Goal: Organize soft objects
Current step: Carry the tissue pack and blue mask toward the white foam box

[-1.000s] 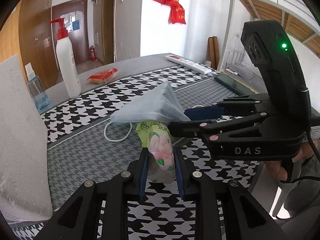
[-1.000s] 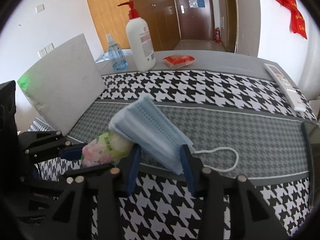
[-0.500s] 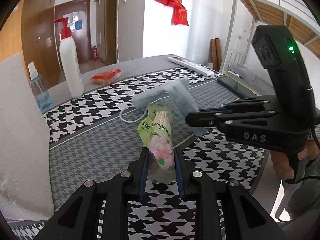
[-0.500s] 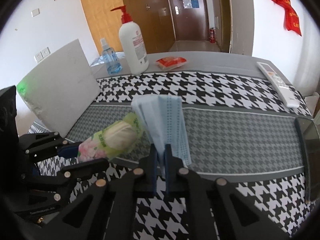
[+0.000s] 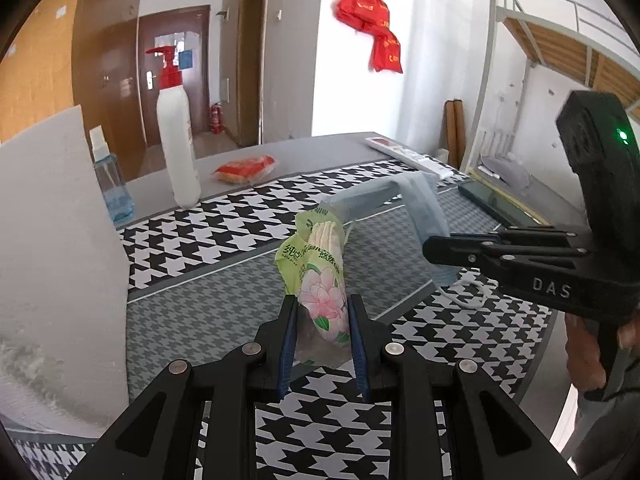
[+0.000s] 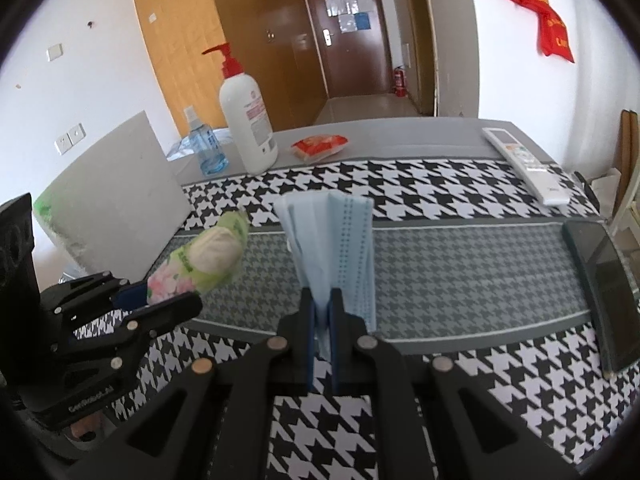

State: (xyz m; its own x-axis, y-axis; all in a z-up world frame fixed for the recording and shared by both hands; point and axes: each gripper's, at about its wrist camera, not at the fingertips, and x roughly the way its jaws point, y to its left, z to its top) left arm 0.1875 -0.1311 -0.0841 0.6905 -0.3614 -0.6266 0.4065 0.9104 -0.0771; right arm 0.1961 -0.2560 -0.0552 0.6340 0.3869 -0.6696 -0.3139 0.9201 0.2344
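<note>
Left gripper (image 5: pixel 322 334) clamps the tissue pack (image 5: pixel 320 280), lifted above the houndstooth table (image 5: pixel 224 216). Right gripper (image 5: pixel 434 246), entering from the right edge, pinches a blue face mask (image 5: pixel 416 200). Pump bottle (image 5: pixel 176 148), spray bottle (image 5: pixel 112 188) and red packet (image 5: pixel 245 167) near far edge; remote (image 5: pixel 408 154) toward far right corner.
</note>
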